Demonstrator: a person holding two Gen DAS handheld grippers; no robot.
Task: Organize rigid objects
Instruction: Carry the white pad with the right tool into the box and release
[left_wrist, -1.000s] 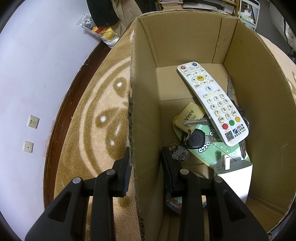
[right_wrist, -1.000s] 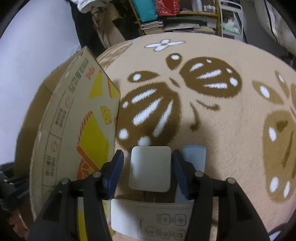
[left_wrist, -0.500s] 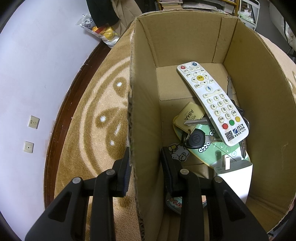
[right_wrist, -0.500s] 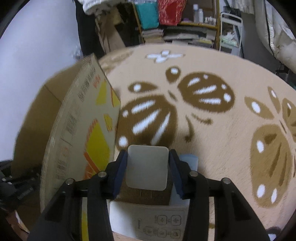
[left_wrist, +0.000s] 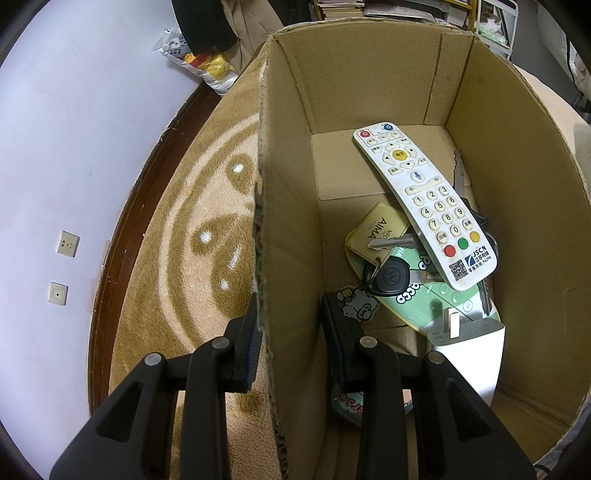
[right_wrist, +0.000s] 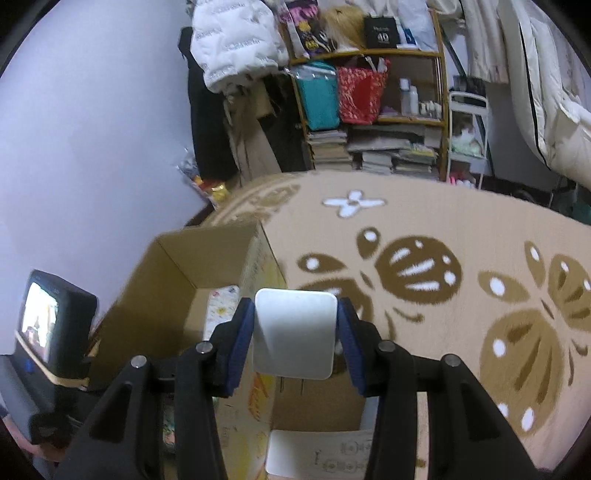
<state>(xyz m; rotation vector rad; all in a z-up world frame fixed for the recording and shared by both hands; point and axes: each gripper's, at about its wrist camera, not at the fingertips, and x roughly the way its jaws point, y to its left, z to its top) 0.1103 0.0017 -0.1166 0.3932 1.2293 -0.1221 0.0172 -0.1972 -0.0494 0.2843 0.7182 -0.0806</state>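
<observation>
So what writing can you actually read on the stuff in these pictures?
"JSCN": logo on the white remote; digits 0 to 9 on its keys. Chinese print beside it: too small.
"AIMA", "NFC": yellow tag.
"40": black bag on the shelf.
Cardboard box print and green card lettering: unreadable.

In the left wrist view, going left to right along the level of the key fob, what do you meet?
Wall sockets → dark wooden skirting → patterned carpet → box's near cardboard wall → black key fob → white remote → box's far cardboard wall.
</observation>
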